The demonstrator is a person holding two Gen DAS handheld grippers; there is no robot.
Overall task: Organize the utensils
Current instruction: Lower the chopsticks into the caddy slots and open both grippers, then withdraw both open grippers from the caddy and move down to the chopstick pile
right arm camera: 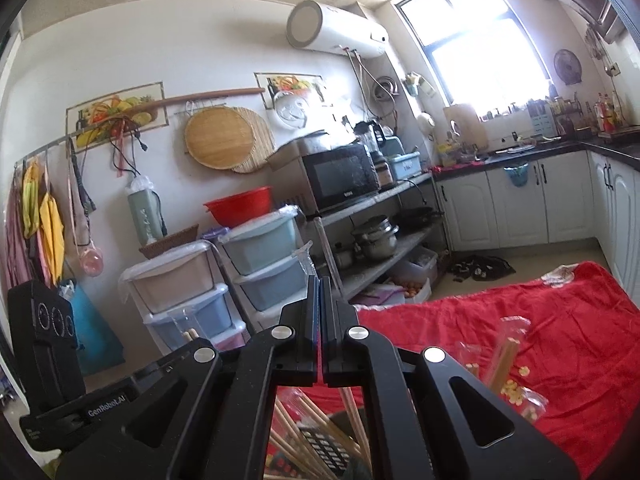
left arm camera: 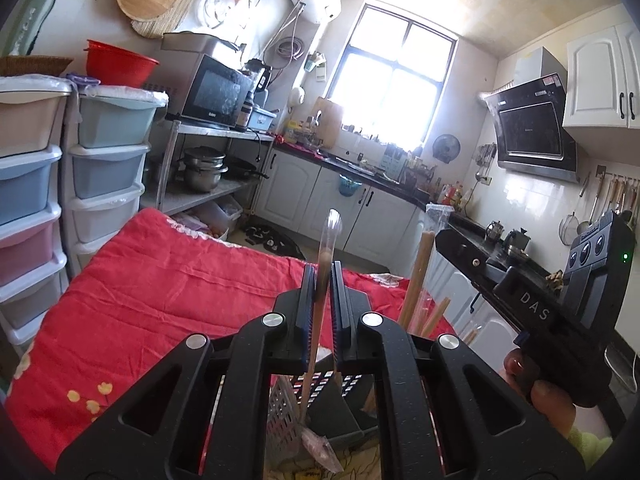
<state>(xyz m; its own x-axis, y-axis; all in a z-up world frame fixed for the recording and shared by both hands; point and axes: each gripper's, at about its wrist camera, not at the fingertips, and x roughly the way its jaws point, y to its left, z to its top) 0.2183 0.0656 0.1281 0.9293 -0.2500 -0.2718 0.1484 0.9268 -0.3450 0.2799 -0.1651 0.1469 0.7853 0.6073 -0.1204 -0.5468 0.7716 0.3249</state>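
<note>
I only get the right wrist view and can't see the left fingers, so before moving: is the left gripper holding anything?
Observer: Yes. The left gripper is shut on a brown-handled utensil in a clear sleeve, held upright.
Operator: Where does its lower end go?
Observer: Down into the perforated utensil holder directly beneath the gripper.
Operator: How near is my own tool?
Observer: Close on its right. The hand gripping the right gripper shows at the left view's lower right.
</note>
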